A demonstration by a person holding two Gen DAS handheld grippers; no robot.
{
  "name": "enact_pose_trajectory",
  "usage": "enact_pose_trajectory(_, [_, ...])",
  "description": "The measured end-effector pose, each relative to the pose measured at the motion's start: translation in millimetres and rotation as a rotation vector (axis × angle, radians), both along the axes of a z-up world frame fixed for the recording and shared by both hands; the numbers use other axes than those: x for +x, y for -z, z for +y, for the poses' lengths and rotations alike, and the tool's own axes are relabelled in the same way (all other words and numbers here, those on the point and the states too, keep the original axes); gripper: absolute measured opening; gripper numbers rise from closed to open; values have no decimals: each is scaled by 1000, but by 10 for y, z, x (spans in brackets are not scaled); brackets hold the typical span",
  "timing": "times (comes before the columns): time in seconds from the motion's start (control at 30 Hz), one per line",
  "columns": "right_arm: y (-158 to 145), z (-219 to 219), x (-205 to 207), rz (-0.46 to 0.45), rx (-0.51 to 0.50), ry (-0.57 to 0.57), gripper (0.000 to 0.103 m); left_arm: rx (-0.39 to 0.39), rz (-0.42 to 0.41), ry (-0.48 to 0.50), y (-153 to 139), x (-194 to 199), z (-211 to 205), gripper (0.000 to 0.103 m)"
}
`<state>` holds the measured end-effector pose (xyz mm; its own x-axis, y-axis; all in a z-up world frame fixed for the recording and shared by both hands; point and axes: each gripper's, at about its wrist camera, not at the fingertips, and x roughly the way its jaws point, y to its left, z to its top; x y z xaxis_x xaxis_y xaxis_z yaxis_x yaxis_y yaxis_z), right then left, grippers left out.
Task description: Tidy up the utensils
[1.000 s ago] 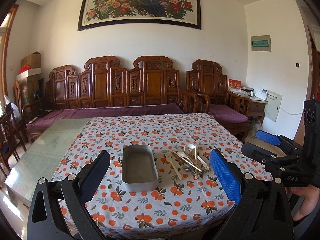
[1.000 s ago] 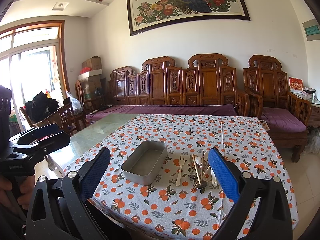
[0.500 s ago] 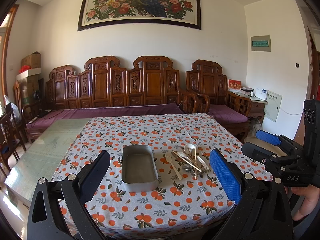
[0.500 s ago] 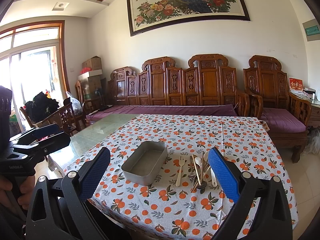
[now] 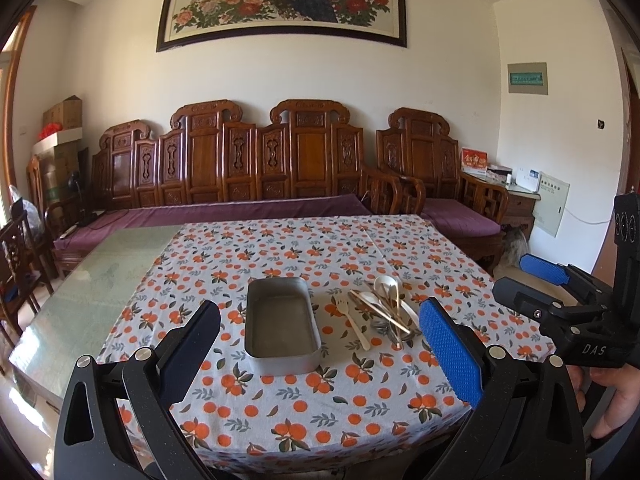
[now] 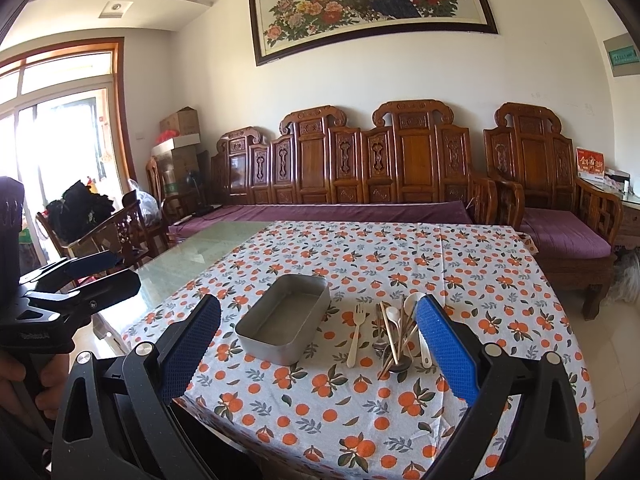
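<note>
An empty grey metal tray (image 5: 280, 322) (image 6: 286, 314) sits mid-table on the orange-print cloth. To its right lies a heap of utensils (image 5: 386, 312) (image 6: 396, 330): a cream fork (image 5: 352, 320) (image 6: 355, 332), pale spoons, chopsticks and a dark metal spoon. My left gripper (image 5: 320, 344) hovers open above the table's near edge, short of the tray. The right gripper (image 6: 318, 344) is open too, held back from the near edge; the left wrist view shows it off to the right (image 5: 540, 292). Neither holds anything.
The tablecloth (image 5: 320, 248) covers the right part of a glass-topped table (image 5: 92, 280). A carved wooden bench with purple cushions (image 5: 224, 212) runs behind it. Wooden chairs (image 6: 120, 232) stand at the left. A hand (image 5: 616, 396) grips the right handle.
Both grippers have edged slightly nearer the table; nothing on the table has moved.
</note>
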<state>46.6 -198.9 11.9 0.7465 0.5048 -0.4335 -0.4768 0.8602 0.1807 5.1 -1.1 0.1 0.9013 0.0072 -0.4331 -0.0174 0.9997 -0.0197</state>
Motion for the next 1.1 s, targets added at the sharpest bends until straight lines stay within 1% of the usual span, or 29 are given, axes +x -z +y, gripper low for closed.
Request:
enact_pose_trajectory(0.37, [361, -14, 308, 58, -20, 15, 98, -8, 78, -2, 301, 286, 68, 96])
enact_pose_trajectory(0.57, [571, -21, 561, 94, -54, 22, 85, -5, 138, 18, 469, 565, 90, 96])
enact_pose_trajectory(0.63, [633, -50, 670, 107, -64, 32, 77, -1, 153, 25, 508, 663, 91, 96])
enact_pose_trajectory(0.87, [884, -157, 1107, 156, -100, 67, 60, -3, 192, 62, 608, 1027, 67, 96])
enact_pose_trajectory(0.93, [959, -172, 1238, 174, -103, 68, 53, 0, 207, 73, 635, 1117, 42, 96])
enact_pose_trajectory(1.1, [1161, -203, 1553, 236, -100, 73, 42, -3, 245, 98, 734, 1369, -21, 92])
